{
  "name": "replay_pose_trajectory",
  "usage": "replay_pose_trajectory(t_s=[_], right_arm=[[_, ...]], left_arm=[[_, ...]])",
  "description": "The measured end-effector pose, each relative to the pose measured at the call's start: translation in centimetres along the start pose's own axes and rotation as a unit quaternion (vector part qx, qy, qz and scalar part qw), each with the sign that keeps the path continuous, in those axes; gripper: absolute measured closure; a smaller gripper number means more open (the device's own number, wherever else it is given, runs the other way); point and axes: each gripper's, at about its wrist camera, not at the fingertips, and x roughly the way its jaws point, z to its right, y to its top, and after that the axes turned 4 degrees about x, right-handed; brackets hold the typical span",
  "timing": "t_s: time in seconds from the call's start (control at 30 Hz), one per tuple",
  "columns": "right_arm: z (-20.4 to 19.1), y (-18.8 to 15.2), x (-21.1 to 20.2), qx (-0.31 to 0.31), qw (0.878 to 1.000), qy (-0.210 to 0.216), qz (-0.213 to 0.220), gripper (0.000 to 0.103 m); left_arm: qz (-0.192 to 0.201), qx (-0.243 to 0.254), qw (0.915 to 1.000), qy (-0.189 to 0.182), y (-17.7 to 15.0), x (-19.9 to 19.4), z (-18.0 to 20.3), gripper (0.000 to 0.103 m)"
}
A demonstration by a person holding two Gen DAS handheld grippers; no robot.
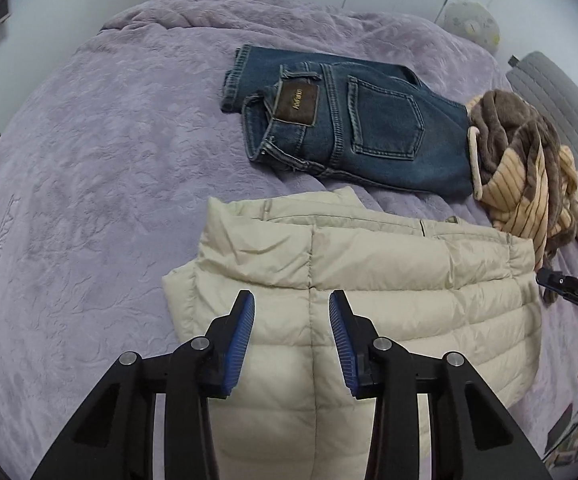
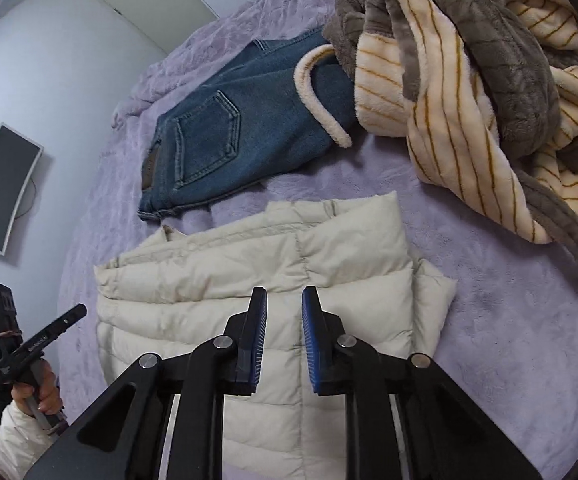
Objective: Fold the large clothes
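Item 1: cream quilted puffer jacket (image 1: 369, 280), folded into a rough rectangle, lying on a lilac bedspread (image 1: 89, 160), just beside folded blue jeans (image 1: 369, 128) and a crumpled brown and striped fleece robe (image 2: 469, 80). Left tongs (image 1: 291, 308) above the jacket, jaws apart, nothing between them. Right tongs (image 2: 284, 304) likewise above it, jaws narrowly parted, gripping nothing

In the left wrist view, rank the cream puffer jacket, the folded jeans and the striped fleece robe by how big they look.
1. Cream puffer jacket, though it lies nearest the camera, which inflates it.
2. Folded jeans.
3. Striped fleece robe, bunched up at the edge of the view, so its true size is unsure.
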Motion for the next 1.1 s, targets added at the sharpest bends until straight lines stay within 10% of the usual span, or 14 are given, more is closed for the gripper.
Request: replay_pose_trajectory(t_s=[0.53, 1.1], right_arm=[[5.6, 3.2, 10.1, 0.048, 0.997, -0.060, 0.005, 0.088], [7.7, 3.4, 5.6, 0.073, 0.993, -0.090, 0.037, 0.084]], left_arm=[[-0.009, -0.041, 0.9990, 0.015, 2.4, 10.6, -2.1, 0.061], [0.003, -0.122, 0.9907, 0.059, 4.0, 7.2, -7.7, 0.061]])
